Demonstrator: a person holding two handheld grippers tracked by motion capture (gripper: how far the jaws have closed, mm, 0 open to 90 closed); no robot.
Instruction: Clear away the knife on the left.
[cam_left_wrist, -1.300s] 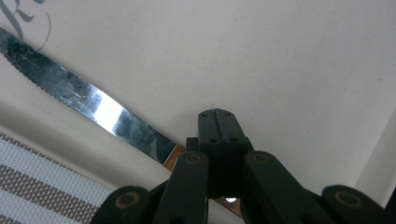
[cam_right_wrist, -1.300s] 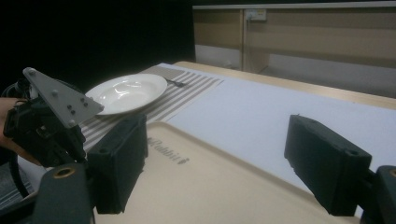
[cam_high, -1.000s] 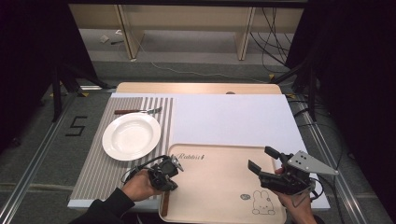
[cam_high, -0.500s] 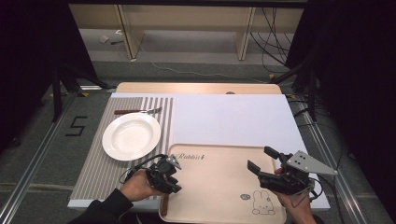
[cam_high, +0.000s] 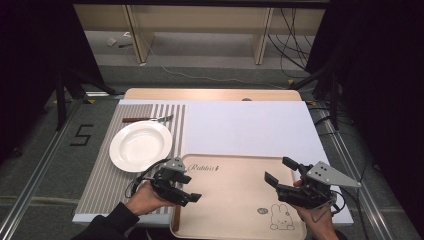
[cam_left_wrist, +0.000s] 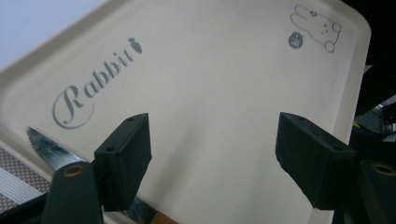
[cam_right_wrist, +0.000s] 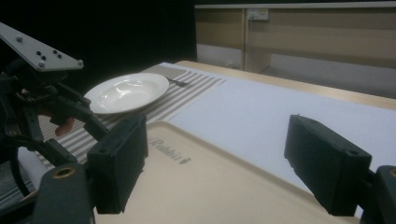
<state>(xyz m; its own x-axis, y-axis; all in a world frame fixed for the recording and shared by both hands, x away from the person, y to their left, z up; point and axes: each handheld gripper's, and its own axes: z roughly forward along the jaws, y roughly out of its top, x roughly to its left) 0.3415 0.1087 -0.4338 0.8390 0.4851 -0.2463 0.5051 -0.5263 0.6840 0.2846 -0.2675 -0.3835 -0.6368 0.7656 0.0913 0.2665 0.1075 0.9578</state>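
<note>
"Rabbit" in script on the beige tray (cam_left_wrist: 243, 70); a "5" marked on the floor (cam_high: 40, 165).

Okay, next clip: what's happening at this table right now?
A person holds a hand-held gripper in each hand over a beige plastic tray printed with a rabbit. The left hand-held gripper has just been opening, nothing between its jaws; a wooden-handled knife lies just below it at the tray's left edge. The right hand-held gripper hovers open. A white plate sits on the striped mat.
</note>
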